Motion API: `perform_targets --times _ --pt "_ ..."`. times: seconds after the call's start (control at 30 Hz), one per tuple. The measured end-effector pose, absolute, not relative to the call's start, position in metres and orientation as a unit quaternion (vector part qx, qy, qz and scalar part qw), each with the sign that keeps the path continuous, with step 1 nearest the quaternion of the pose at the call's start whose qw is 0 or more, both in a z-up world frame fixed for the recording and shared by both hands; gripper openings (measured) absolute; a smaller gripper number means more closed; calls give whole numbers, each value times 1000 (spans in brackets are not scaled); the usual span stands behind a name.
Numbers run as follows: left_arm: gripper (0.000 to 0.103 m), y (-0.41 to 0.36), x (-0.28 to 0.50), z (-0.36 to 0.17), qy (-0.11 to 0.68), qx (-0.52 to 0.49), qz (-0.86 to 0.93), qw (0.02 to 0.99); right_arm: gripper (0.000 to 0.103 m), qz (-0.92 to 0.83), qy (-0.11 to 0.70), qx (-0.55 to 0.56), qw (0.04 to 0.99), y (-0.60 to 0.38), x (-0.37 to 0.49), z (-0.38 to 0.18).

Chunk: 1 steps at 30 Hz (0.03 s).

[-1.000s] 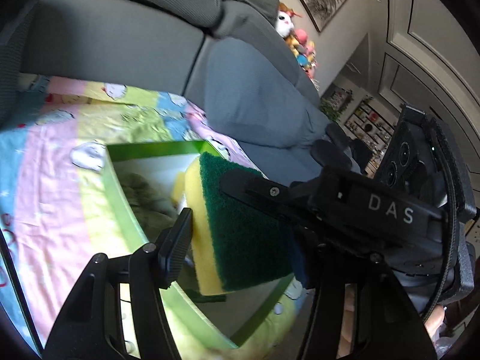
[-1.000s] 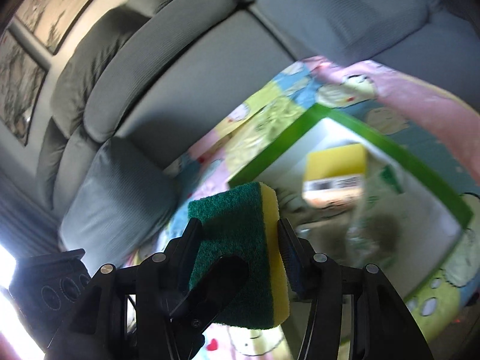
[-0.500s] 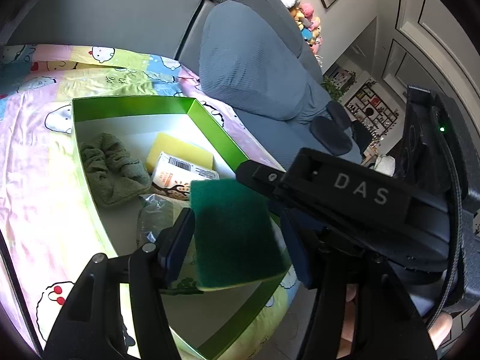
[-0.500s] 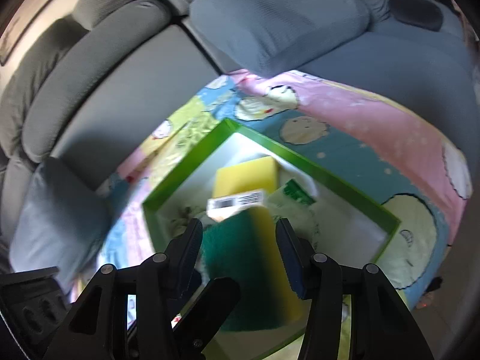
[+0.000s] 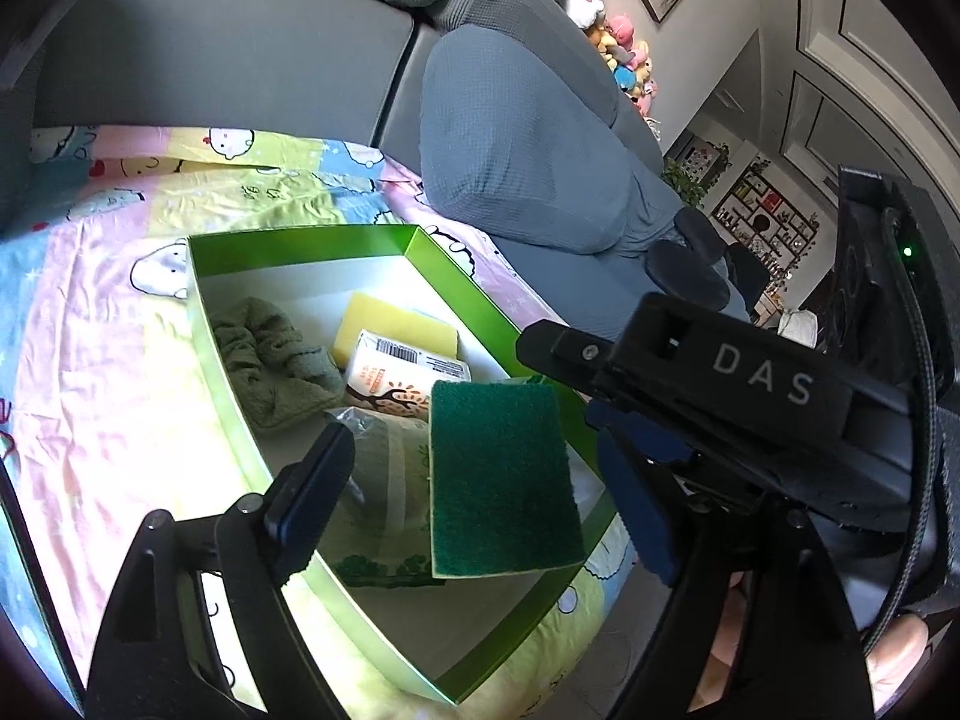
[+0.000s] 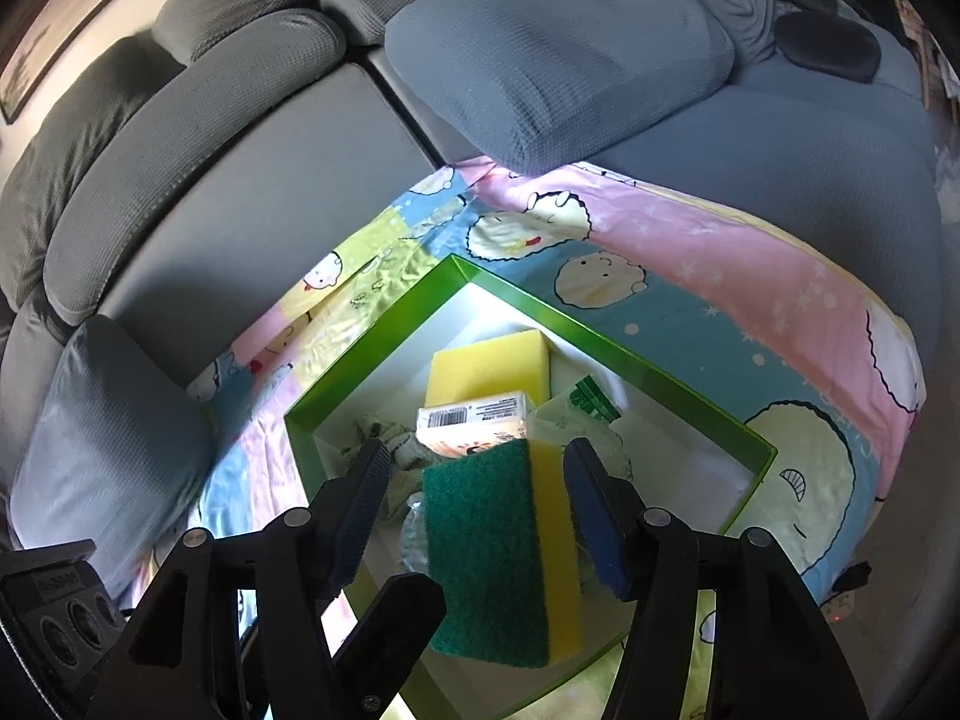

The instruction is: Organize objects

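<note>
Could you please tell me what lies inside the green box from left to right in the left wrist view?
Olive green cloth → yellow sponge → green-topped scouring sponge, all inside the green box.

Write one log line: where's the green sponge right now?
scrub sponge: lying in green box, on other items | right gripper: open, astride it | left gripper: open

a grey sofa [image 6: 252,192] under a cartoon-print sheet [image 5: 90,312], plush toys [image 5: 618,54] on its far end.
</note>
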State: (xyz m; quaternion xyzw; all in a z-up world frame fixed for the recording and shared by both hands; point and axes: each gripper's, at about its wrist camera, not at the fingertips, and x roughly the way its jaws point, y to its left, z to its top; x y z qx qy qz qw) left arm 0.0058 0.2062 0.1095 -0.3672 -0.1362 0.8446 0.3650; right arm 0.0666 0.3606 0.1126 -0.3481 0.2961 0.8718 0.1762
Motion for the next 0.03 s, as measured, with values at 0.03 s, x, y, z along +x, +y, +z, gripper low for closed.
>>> perform_targets --times 0.03 --pt "83 206 6 110 -135 -367 845 364 63 872 296 -348 176 360 67 113"
